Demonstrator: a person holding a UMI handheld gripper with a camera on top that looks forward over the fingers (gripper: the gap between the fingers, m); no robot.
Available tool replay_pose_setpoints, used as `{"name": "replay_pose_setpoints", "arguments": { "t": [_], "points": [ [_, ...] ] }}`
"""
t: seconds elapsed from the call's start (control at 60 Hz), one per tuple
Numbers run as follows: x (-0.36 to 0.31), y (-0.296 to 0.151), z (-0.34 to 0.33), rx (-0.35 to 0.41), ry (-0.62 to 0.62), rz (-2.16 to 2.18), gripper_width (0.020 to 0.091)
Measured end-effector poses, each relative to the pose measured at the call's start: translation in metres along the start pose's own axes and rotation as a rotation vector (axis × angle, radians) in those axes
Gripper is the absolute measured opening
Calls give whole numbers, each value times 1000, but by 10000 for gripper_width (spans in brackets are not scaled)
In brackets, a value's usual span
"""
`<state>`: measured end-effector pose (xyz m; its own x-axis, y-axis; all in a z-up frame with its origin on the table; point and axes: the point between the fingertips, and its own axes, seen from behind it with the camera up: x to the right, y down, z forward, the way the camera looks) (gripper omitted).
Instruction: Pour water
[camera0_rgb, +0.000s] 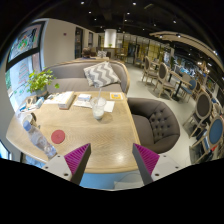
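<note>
Jaws gape empty before wooden table (95, 135); bottle (40, 142) label unreadable.

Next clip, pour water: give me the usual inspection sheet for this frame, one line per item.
Surface: light wooden table, beyond the fingers.
Job's things: clear plastic bottle lying tilted near the table's edge, ahead of the left finger; white cup upright at mid-table, apart from the bottle.
Clutter: red round coaster beside the bottle; tissue box and flat papers at the far side; potted plant at the far corner.
Grippers: claw open, holding nothing; both magenta pads visible, short of the table's things.
Cables: nothing seen.
Surroundings: grey sofa with a zigzag cushion behind the table, grey armchair beside it, more tables and chairs beyond; no person visible.
</note>
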<state>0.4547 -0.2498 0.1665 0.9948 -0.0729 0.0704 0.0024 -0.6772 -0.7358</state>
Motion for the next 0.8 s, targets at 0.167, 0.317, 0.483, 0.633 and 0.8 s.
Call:
{"name": "replay_pose_setpoints", "arguments": {
  "t": [0.167,0.317,0.483,0.633,0.8],
  "points": [
    [-14,11,-5,-14,7,-14,856],
    [-38,31,-11,-25,0,-12,856],
    [-87,51,-22,-11,-28,-19,855],
    [-154,64,-28,1,-89,3,853],
    [-229,59,-20,51,-145,-14,859]
  ]
}}
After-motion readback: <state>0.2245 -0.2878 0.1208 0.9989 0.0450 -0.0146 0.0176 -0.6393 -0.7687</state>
